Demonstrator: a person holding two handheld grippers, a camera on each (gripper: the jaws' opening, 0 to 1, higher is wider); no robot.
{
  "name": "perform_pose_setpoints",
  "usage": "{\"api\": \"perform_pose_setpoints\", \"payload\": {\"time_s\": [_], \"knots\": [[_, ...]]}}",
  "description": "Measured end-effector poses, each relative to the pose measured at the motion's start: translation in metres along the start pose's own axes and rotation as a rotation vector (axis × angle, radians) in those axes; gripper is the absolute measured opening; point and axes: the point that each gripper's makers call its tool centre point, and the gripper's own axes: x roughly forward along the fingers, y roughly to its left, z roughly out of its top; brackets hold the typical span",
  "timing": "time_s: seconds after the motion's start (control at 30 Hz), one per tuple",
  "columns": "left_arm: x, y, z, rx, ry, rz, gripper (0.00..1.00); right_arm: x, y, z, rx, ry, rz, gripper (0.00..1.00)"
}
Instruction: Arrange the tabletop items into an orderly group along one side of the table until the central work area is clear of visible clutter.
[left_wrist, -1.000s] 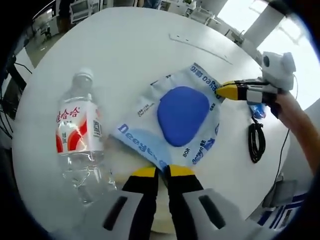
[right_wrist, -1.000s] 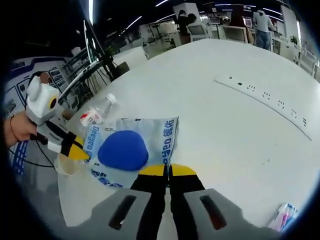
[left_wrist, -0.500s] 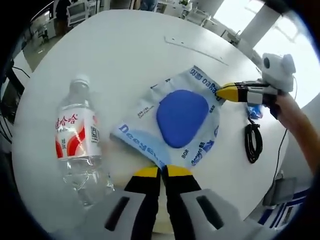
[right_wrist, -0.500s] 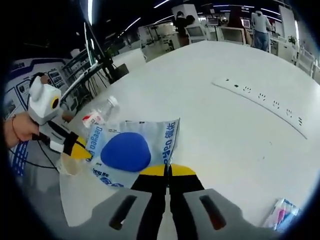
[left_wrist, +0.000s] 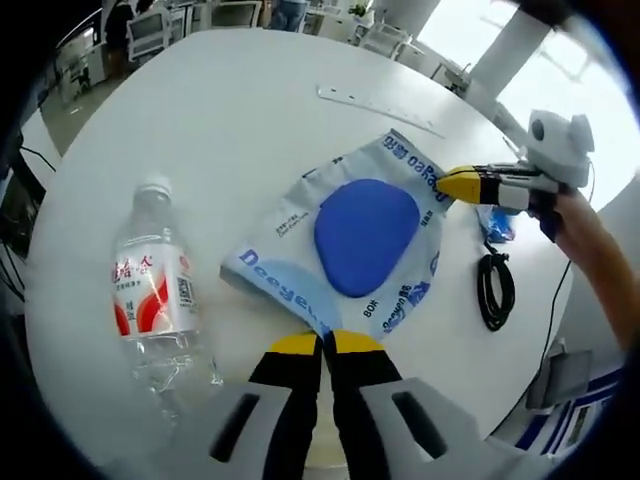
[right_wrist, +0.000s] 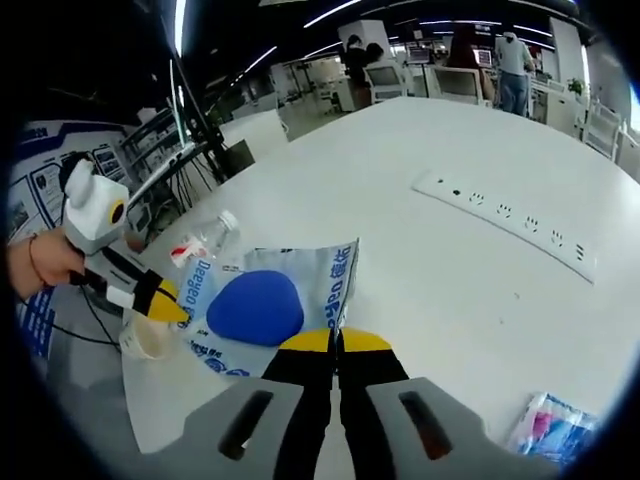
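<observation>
Two claws pinch opposite edges of a flat white-and-light-blue plastic packet (left_wrist: 345, 250) printed with a large dark-blue rounded shape, which lies near the middle of the round white surface (left_wrist: 230, 110). At the bottom of the left gripper view, the left claw (left_wrist: 322, 342), its yellow-tipped black jaws pressed together, nips the packet's near corner. From the right side of that view, the right claw (left_wrist: 450, 184) grips the packet's far edge with its yellow tips, held by a person's hand (left_wrist: 570, 215).

From the right gripper view, the same packet (right_wrist: 265, 300) spreads out ahead of the right claw (right_wrist: 335, 340), jaws closed on its edge, while the left claw (right_wrist: 165, 305) holds the opposite side.

Beside the packet, a clear plastic water bottle (left_wrist: 155, 300) with a red-and-white label lies on its side, apart from it. A coiled black cable (left_wrist: 495, 290) rests near the surface's edge beyond the right claw. A long white power strip (right_wrist: 505, 215) runs across the far part of the surface. A small blue-and-pink wrapped pack (right_wrist: 550, 430) sits close to the rim in the right gripper view.
</observation>
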Motion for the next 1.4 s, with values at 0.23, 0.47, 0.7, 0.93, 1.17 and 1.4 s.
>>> {"api": "perform_pose_setpoints", "payload": {"time_s": [0.23,0.47,0.7,0.93,1.17,1.4], "knots": [[-0.005,-0.005,0.012,0.03,-0.023,-0.016,0.0,-0.014,-0.002,0.006,0.007,-0.03,-0.024,0.0],[-0.009,-0.011,0.023,0.038,-0.048,-0.038,0.0,-0.027,-0.007,0.01,0.019,-0.056,-0.051,0.0],[-0.015,-0.017,0.037,0.057,-0.076,-0.053,0.0,-0.041,-0.009,0.015,0.03,-0.085,-0.077,0.0],[-0.02,-0.024,0.05,0.082,-0.101,-0.07,0.0,-0.056,-0.012,0.019,0.052,-0.119,-0.106,0.0],[-0.024,-0.032,0.064,0.11,-0.123,-0.087,0.0,-0.07,-0.016,0.019,0.078,-0.147,-0.143,0.0],[-0.024,-0.04,0.074,0.134,-0.134,-0.102,0.0,-0.082,-0.018,0.011,0.114,-0.164,-0.177,0.0]]}}
